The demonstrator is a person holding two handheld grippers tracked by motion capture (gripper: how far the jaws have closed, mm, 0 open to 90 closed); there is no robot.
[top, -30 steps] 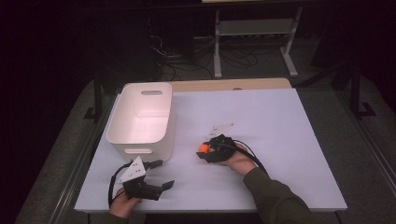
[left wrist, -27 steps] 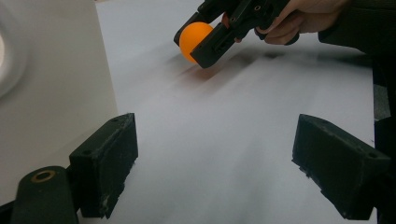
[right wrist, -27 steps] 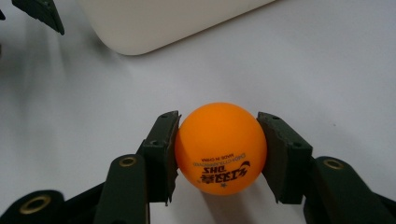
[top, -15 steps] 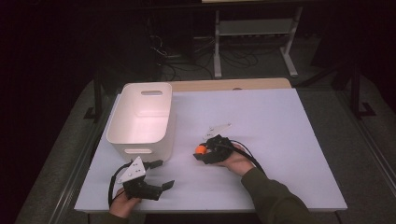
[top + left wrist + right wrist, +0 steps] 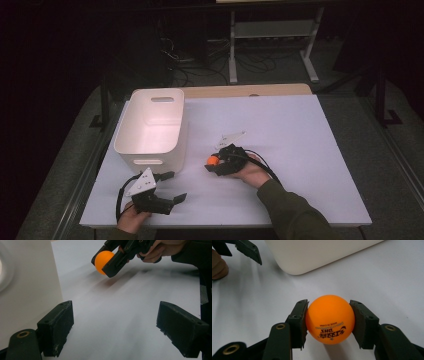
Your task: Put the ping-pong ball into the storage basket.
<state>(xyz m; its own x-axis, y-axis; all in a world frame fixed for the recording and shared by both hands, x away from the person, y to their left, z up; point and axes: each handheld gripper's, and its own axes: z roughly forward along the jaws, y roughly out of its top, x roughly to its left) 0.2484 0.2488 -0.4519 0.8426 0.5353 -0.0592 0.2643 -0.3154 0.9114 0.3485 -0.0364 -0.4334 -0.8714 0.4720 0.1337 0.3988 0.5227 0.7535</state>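
An orange ping-pong ball [image 5: 330, 318] with dark print sits clamped between the two black jaws of my right gripper [image 5: 214, 162], which is shut on it just above the white table. In the left gripper view the same ball [image 5: 104, 258] hangs a little off the tabletop at the top. My left gripper [image 5: 174, 187] rests near the table's front left, its jaws wide open with nothing between them. A white plastic bin [image 5: 152, 126] stands to the left of the ball.
The bin's wall [image 5: 27, 282] rises close on the left of my left gripper. The white table [image 5: 300, 135] spreads to the right and far side. Beyond it are a dark floor, cables and a metal stand [image 5: 272, 35].
My right gripper, with the ball in it, has shifted slightly to the left, toward the bin. The left gripper has stayed put.
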